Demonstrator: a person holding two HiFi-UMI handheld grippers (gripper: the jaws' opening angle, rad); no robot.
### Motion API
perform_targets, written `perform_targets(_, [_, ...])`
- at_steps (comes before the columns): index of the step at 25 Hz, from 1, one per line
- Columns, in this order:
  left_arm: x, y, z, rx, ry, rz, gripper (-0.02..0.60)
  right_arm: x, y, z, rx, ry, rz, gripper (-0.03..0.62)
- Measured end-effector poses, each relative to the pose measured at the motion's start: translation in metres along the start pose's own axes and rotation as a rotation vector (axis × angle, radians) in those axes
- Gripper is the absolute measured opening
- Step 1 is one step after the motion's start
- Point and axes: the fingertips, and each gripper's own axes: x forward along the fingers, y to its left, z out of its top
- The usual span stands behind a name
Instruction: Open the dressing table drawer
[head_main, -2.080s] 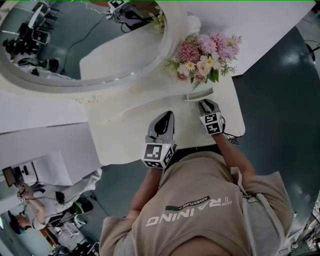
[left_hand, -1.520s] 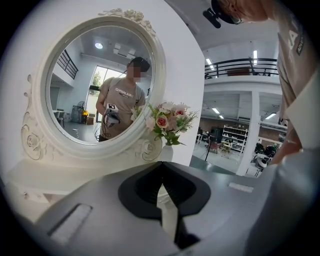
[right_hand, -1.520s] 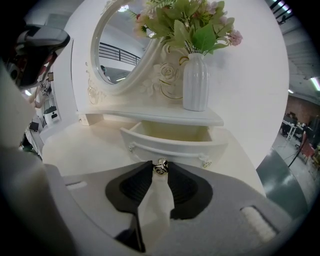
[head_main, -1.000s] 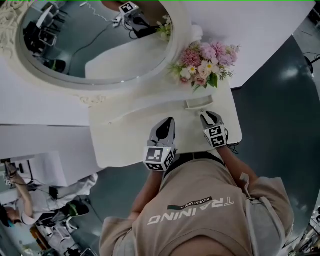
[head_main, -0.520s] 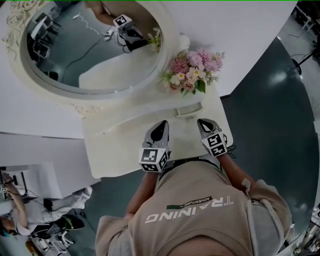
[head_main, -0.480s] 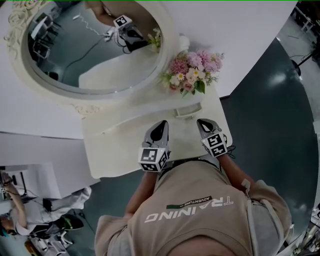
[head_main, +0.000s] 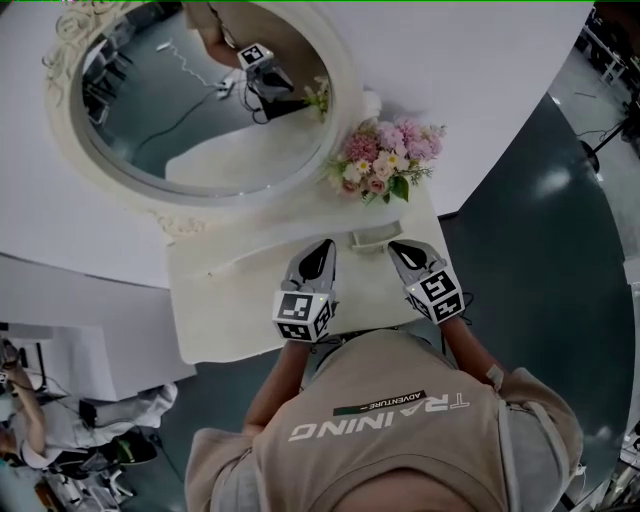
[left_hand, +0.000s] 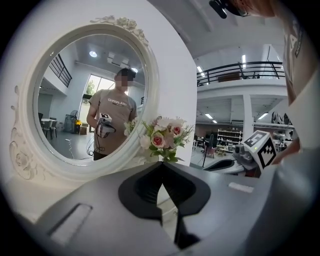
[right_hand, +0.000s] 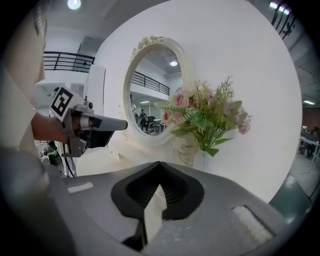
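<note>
Right gripper (head_main: 394, 245) has risen above the dressing table (head_main: 230, 300) front edge, jaws pressed together, empty; left gripper (head_main: 325, 244) likewise closed.

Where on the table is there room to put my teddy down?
The left half of the tabletop is bare, between the mirror, the front edge and the left gripper. The right side is crowded: flowers, drawer and right gripper.

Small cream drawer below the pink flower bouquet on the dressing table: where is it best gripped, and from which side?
Probably the cream drawer's front panel, approached level from the person's side. The panel faces the person, just ahead of the right gripper, so it should slide out that way. A handle is too small to make out.
</note>
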Motion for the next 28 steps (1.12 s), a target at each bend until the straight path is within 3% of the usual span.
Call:
perform_targets(5, [-0.006, 0.003, 0.024, 0.027, -0.030, 0.016, 0.018, -0.007, 0.006, 0.034, 0.011, -0.069, 0.042, 0.002])
perform_targets(15, [-0.007, 0.008, 0.067, 0.088, -0.103, 0.024, 0.018, -0.020, 0.012, 0.106, -0.094, -0.210, 0.046, 0.002])
perform_targets(28, [0.001, 0.009, 0.108, 0.134, -0.187, 0.016, 0.018, -0.033, -0.001, 0.156, -0.163, -0.320, -0.007, 0.002])
